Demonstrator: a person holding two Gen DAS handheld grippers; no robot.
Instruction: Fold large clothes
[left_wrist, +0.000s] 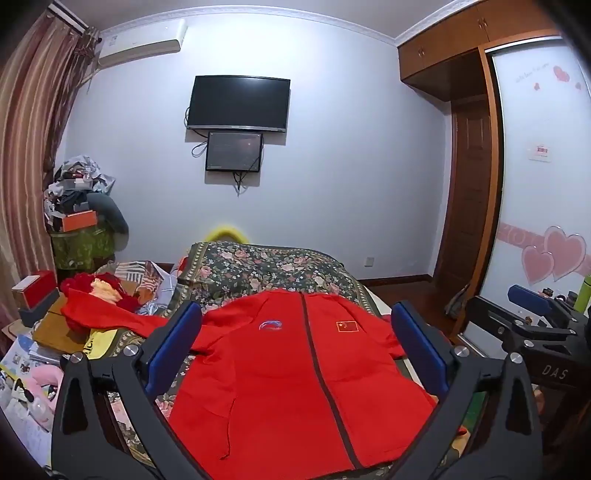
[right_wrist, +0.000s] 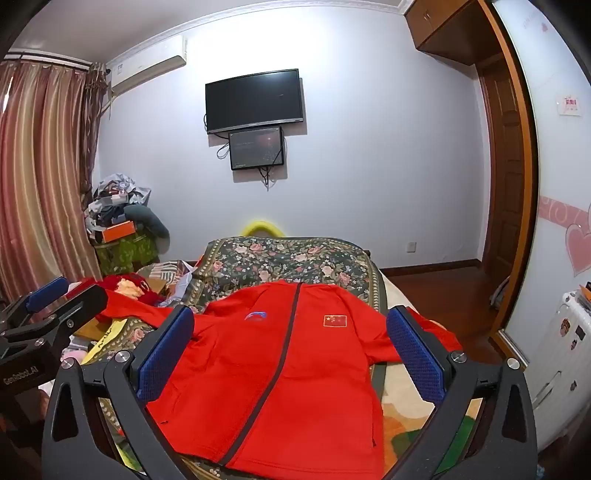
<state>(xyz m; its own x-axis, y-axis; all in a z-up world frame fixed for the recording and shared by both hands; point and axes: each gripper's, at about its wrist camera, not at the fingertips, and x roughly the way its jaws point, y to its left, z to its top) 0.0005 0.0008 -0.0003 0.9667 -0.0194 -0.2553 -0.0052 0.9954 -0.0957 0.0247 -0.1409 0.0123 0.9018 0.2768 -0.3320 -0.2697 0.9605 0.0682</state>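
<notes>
A large red zip jacket (left_wrist: 280, 387) lies front up and spread flat on the floral bedspread (left_wrist: 258, 266), hem toward me, a flag patch on its chest. Its left sleeve stretches out to the left over clutter. My left gripper (left_wrist: 295, 332) is open and empty, held above the jacket's lower part. My right gripper (right_wrist: 291, 332) is open and empty above the same jacket (right_wrist: 277, 369). Each gripper shows at the edge of the other's view: the right gripper (left_wrist: 532, 314), the left gripper (right_wrist: 48, 299).
Boxes, papers and red cloth (left_wrist: 92, 295) pile up left of the bed. A heap of clothes (left_wrist: 81, 206) stands by the striped curtain. A TV (left_wrist: 238, 103) hangs on the far wall. A wardrobe (left_wrist: 535, 166) and a white case (right_wrist: 565, 350) stand at right.
</notes>
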